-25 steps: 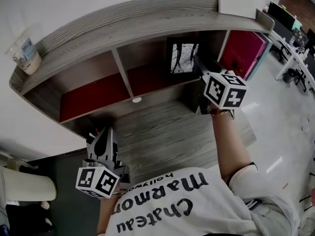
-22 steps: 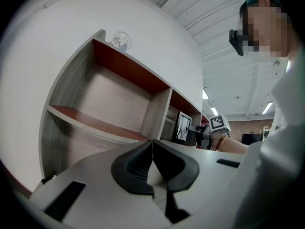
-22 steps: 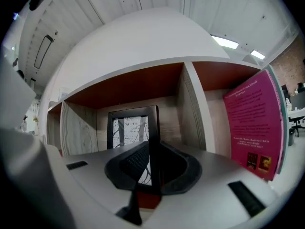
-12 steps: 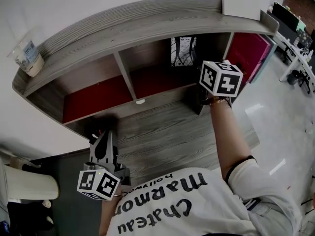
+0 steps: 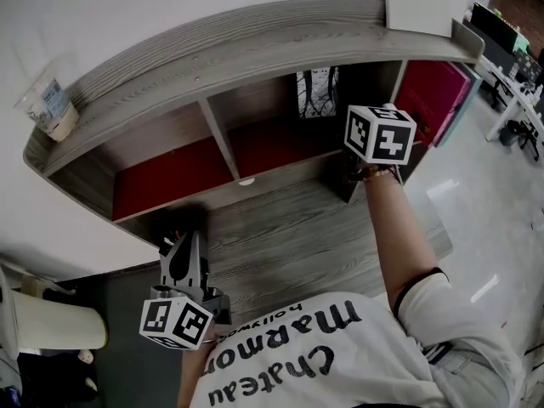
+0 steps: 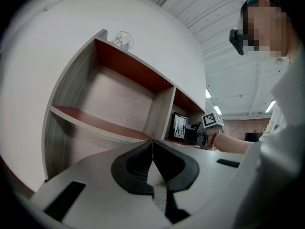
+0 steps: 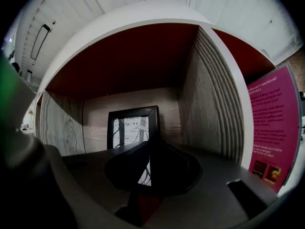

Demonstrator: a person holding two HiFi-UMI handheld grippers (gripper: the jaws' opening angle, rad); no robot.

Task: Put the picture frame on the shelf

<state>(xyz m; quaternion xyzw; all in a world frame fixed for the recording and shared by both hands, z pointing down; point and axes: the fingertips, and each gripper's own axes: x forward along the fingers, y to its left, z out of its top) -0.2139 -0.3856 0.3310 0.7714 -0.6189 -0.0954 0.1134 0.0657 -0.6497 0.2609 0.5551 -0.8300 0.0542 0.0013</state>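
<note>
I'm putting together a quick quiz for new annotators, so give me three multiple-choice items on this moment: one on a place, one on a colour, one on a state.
1. Where on the shelf is the picture frame, as the head view shows it?
A) in the compartment right of the divider
B) in the compartment left of it
C) on the top board

2. What colour is the frame's border?
A) white
B) black
C) gold

3. How do the jaws of the left gripper stand?
A) wide apart
B) closed on a cloth
C) together, with nothing between them

Key: 1 A, the head view shows the frame inside that compartment. 2 B, the right gripper view shows a black border round the print. 3 C, the left gripper view shows the pads meeting.
</note>
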